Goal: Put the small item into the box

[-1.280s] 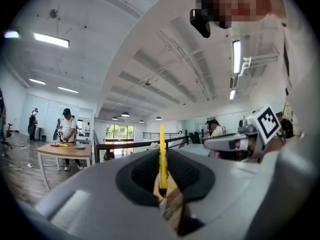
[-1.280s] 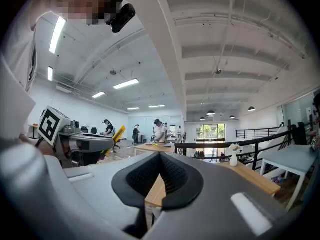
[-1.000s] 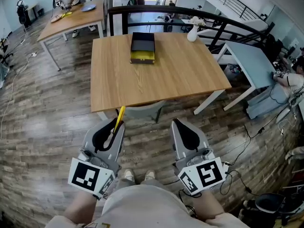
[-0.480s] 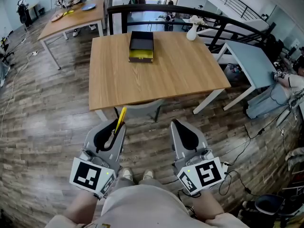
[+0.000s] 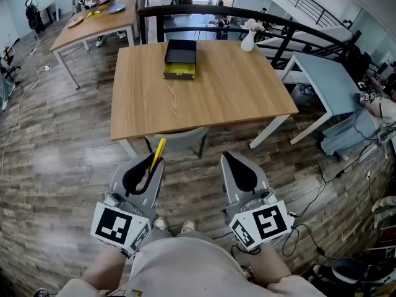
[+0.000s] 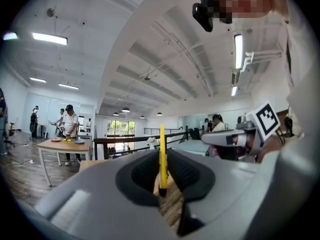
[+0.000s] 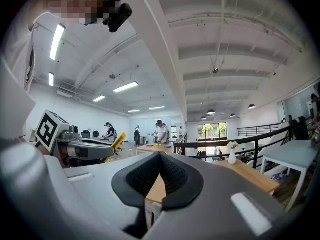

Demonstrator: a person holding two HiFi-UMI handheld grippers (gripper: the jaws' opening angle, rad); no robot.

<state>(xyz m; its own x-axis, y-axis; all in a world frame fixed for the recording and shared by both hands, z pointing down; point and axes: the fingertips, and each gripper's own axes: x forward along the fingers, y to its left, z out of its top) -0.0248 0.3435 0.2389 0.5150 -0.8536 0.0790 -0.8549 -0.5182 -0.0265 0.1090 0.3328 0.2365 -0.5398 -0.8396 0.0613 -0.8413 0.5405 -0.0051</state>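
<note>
In the head view, the person stands back from the worktop, both grippers held low over the wooden floor and well apart from it. The left gripper pinches a slim yellow stick, the small item, whose free end juts up past the jaw tips toward the worktop's near edge. The right gripper carries nothing. The black box, yellow along its near side, sits towards the far edge of the worktop, with a white vase at the far right corner. In the left gripper view, the jaws are pressed together on the lower part of the yellow stick, which stands upright between the pads with most of its length unsupported. In the right gripper view, the jaws meet tip to tip with nothing between them, and the worktop shows beyond. The likely trouble lies in that grip: held only near one end, the stick could swing or slide in the pads on the long reach to the box. Arriving tilted, it might catch the box's rim and fall on the worktop instead.
</note>
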